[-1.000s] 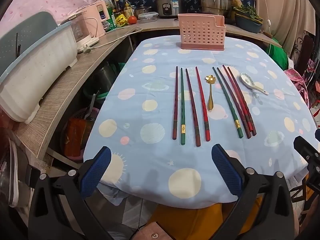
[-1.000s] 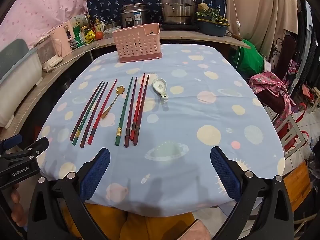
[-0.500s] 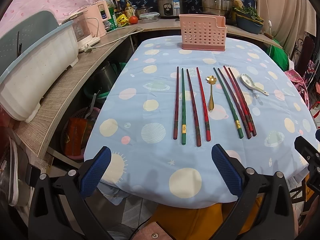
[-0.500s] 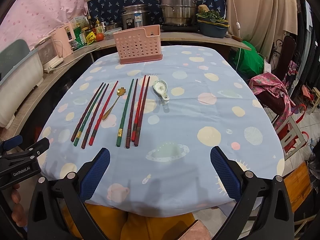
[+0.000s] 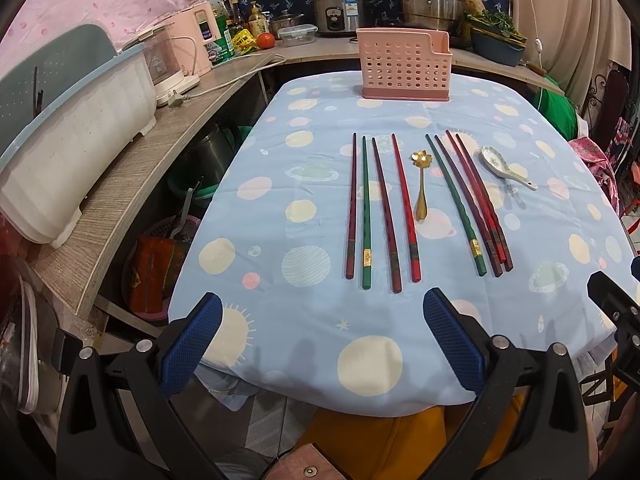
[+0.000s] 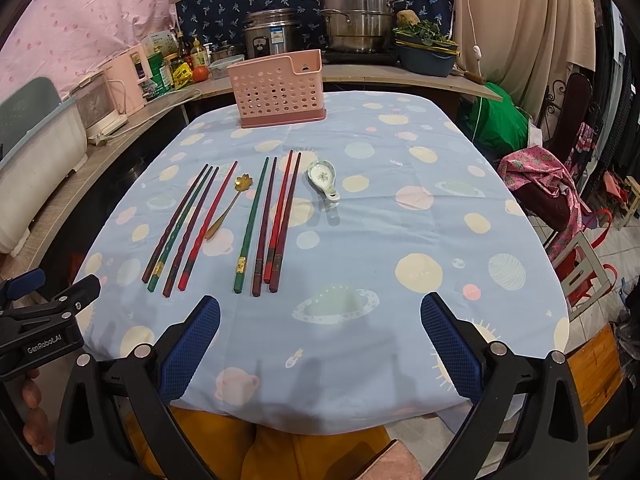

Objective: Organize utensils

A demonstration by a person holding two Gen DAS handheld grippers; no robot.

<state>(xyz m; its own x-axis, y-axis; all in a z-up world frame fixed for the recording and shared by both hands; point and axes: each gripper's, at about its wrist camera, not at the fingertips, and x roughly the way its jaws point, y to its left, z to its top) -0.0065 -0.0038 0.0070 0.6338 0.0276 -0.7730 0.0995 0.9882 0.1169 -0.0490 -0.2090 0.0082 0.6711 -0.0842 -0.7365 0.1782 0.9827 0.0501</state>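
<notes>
The left gripper point(image 5: 320, 340) is held at the near edge of the tabletop point(image 5: 304, 168), its blue-padded fingers point(image 5: 188, 344) spread wide with nothing between them. Two groups of four chopsticks are laid out: the left chopsticks point(image 5: 380, 212) slightly fanned, the right chopsticks point(image 5: 472, 204) close together. A gold spoon point(image 5: 421, 184) is placed between the groups. A white ceramic spoon point(image 5: 504, 168) lies just right of them. A pink perforated holder point(image 5: 405, 65) stands at the far end.

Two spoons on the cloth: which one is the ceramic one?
The white ceramic spoon at the far right, beyond the right chopstick group. The other, the gold spoon, has a flower-shaped bowl and lies between the two chopstick groups.
</notes>
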